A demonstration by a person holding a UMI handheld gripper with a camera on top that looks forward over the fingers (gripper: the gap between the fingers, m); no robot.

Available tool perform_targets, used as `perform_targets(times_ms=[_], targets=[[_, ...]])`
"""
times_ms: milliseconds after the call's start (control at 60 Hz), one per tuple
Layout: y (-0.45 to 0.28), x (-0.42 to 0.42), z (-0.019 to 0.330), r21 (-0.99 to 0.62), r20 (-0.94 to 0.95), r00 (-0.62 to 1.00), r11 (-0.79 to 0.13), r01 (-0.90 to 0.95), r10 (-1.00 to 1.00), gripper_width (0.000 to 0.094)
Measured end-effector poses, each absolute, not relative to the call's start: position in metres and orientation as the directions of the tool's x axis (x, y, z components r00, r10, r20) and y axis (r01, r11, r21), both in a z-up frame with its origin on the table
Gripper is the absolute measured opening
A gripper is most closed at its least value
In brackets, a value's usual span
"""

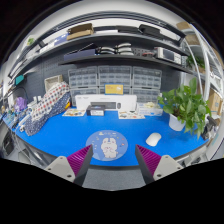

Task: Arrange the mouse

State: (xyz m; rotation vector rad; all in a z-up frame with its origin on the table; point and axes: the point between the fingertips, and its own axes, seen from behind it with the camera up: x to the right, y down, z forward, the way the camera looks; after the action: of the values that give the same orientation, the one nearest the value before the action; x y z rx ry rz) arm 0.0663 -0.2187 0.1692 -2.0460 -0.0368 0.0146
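A white mouse (pixel 153 139) lies on the blue table top (pixel 60 135), ahead of my fingers and a little right of them. A round light mouse pad with a cartoon print (pixel 107 144) lies just ahead, between the lines of my two fingers. My gripper (pixel 112 160) is open and empty, with its magenta pads (pixel 80 158) wide apart above the table's near edge. Nothing is between the fingers.
A green potted plant (pixel 186 104) stands at the right beyond the mouse. A white printer-like box (pixel 104 101) and drawer cabinets sit at the back. A patterned cloth bundle (pixel 47 103) lies at the left. Shelves with boxes run overhead.
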Motion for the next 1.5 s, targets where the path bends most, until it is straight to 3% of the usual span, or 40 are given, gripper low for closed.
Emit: perform_targets(times_ms=[233, 533, 717, 950, 1500], targets=[[-0.220, 0.071, 0.154, -0.876, 0.018, 0.999, -0.482, 0.031, 0.031, 0.0876], [-0.244, 0.148, 0.061, -0.783, 0.003, 0.998, -0.621, -0.039, -0.066, 0.0873], [-0.225, 0.214, 0.030, -0.741, 0.013, 0.993, -0.668, -0.071, -0.121, 0.0859], [-0.153, 0.263, 0.016, -0.713, 0.009, 0.994, -0.697, -0.071, -0.110, 0.0853], [-0.013, 0.267, -0.009, -0.653, -0.042, 0.998, -0.757, 0.000, 0.036, 0.0858]])
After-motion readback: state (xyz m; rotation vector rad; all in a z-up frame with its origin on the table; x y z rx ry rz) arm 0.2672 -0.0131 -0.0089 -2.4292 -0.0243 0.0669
